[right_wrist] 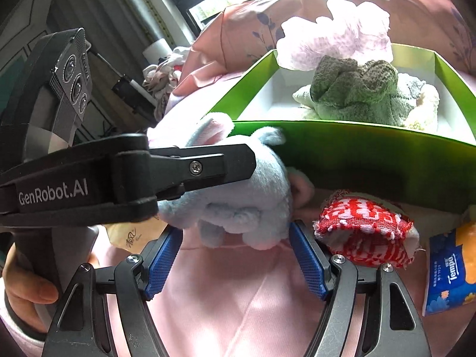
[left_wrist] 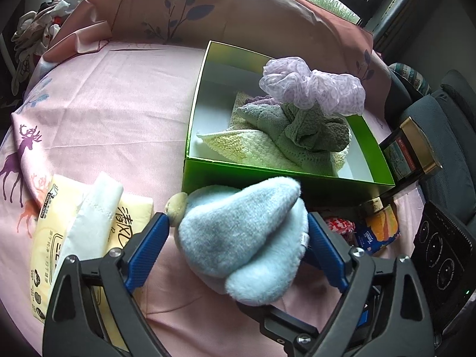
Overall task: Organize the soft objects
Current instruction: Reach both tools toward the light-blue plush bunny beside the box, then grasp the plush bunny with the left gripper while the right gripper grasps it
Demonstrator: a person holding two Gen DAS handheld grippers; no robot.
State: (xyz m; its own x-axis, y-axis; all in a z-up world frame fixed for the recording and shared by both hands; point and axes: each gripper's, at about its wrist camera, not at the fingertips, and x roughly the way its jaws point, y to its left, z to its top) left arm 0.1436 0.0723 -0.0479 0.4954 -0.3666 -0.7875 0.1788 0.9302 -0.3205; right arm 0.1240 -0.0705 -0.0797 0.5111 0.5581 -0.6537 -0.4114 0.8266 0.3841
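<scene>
A light blue plush toy [left_wrist: 241,238] sits between the blue pads of my left gripper [left_wrist: 238,226], which is shut on it just in front of the green box [left_wrist: 267,178]. The box holds a cream towel [left_wrist: 253,145], a grey-green cloth [left_wrist: 309,128] and a lilac mesh puff [left_wrist: 312,86]. In the right wrist view the same plush [right_wrist: 238,199] lies between the open fingers of my right gripper [right_wrist: 235,238], with the left gripper's black arm [right_wrist: 190,163] across it. A red and white knitted cloth [right_wrist: 366,229] lies beside the right finger, under the box wall [right_wrist: 372,160].
A yellow tissue pack [left_wrist: 59,244] with a white tissue lies on the pink bedsheet at the left. A blue Tempo tissue pack [right_wrist: 449,270] lies at the right. Dark boxes [left_wrist: 413,151] stand beyond the green box. A pile of clothes [left_wrist: 38,29] sits at the far left.
</scene>
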